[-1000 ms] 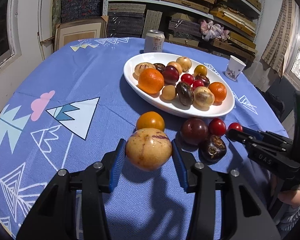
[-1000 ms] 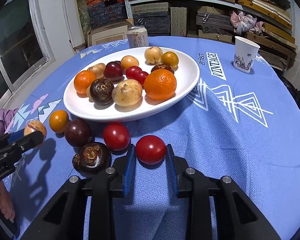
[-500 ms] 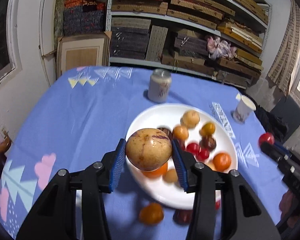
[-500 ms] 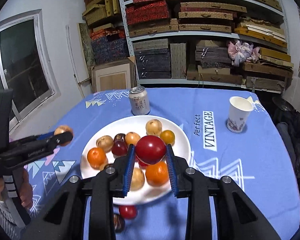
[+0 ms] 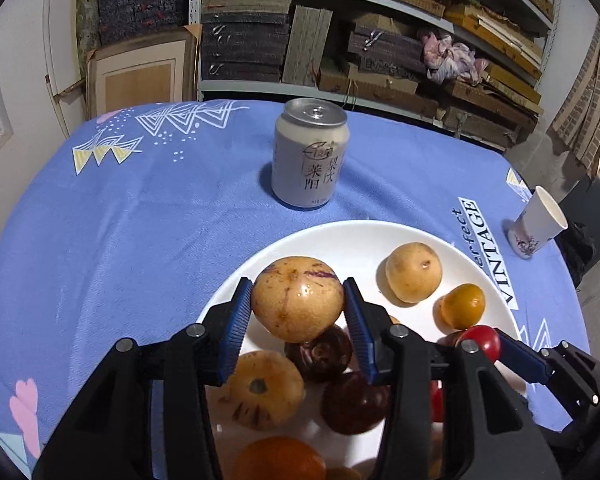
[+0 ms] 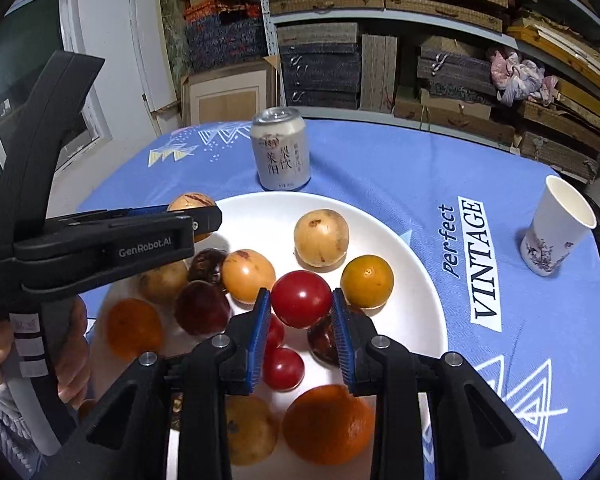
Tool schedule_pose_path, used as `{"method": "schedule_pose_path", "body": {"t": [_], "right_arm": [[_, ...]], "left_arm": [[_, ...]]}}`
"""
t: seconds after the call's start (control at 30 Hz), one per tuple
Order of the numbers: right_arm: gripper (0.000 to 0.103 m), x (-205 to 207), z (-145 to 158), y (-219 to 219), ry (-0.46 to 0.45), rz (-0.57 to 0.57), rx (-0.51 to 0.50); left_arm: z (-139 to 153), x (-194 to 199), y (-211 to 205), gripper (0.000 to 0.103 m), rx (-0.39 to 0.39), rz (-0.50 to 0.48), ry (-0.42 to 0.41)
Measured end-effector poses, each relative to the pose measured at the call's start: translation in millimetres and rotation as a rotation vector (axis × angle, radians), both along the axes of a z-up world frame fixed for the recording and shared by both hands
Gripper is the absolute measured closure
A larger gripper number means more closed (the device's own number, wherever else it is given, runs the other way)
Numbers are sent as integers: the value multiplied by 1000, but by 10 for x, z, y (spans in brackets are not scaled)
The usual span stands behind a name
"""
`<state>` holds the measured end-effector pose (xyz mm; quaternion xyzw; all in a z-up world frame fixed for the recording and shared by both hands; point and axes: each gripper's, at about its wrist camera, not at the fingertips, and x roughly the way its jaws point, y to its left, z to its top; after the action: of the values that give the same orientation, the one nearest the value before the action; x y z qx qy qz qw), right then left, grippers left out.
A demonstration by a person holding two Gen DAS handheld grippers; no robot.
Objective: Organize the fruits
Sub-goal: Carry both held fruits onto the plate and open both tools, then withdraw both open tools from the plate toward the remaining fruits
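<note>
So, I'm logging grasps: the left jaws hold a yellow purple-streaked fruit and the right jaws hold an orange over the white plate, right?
Not quite. The right wrist view shows the right gripper holding a round red fruit, not an orange; the rest stands.

A drink can (image 5: 310,154) and paper cup (image 5: 538,227) stand on the blue tablecloth (image 5: 140,216).

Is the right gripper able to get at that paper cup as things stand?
Probably not yet: the right gripper is shut on a red fruit above the white plate. The paper cup stands apart on bare tablecloth, with nothing between.
</note>
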<state>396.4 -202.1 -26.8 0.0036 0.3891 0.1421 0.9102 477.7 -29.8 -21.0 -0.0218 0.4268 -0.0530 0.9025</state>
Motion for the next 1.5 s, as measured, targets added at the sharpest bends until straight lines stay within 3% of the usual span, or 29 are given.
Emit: {"method": "schedule_pose_path", "body": {"t": [0.2, 0.23, 0.33, 0.63, 1.07, 1.13, 1.3, 1.5], "right_arm": [[71, 111, -76, 15, 30, -9, 6], [71, 111, -81, 17, 32, -10, 5], [71, 125, -108, 14, 47, -5, 14], [69, -30, 76, -95, -3, -18, 67], [62, -919, 378, -404, -68, -47, 160], [61, -1105, 386, -430, -73, -52, 186], [41, -1515, 307, -454, -106, -81, 236], [33, -1752, 106, -420, -160, -121, 177]], "left_arm": [[-85, 60, -81, 57, 26, -21, 14], [-75, 50, -89, 57, 29, -19, 4], [-16, 5, -122, 43, 53, -11, -36], [209, -267, -208, 42, 135, -9, -152], [604, -1434, -11, 42, 158, 36, -289], [614, -1667, 5, 37, 169, 46, -311], [521, -2210, 35, 27, 153, 49, -331], [247, -2468, 68, 22, 140, 61, -312]]}}
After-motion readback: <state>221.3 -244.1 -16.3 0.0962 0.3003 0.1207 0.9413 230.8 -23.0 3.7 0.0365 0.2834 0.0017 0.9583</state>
